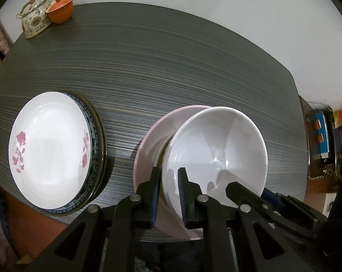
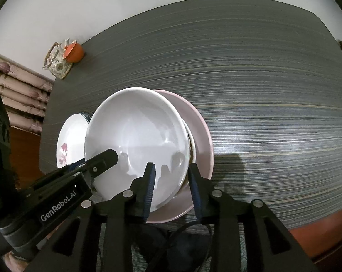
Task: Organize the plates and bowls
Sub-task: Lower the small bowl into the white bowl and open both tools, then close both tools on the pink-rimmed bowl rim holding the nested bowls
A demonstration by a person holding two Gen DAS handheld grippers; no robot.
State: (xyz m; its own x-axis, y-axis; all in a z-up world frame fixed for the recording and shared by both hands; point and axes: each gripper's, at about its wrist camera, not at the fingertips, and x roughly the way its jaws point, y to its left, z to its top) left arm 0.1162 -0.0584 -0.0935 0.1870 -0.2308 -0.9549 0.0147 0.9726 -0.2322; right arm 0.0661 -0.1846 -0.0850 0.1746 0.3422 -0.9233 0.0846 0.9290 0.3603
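A white bowl (image 1: 216,149) sits tilted in a stack on a pink plate (image 1: 148,145) near the table's front edge. My left gripper (image 1: 169,181) is shut on the bowl's near left rim, one finger inside, one outside. My right gripper (image 2: 172,176) straddles the bowl's (image 2: 134,131) right rim above the pink plate (image 2: 202,136); its jaws stand apart, with the rim between them. The left gripper's fingers (image 2: 102,158) show in the right wrist view, and the right gripper's fingers (image 1: 241,189) in the left wrist view. A stack of plates topped by a white rose-patterned plate (image 1: 50,145) lies to the left.
A dark striped table (image 1: 171,68) holds a floral teapot (image 1: 34,15) and an orange cup (image 1: 59,11) at its far left corner. A white wall stands behind. A shelf with clutter (image 1: 323,136) is to the right. Curtains (image 2: 18,90) hang at the left.
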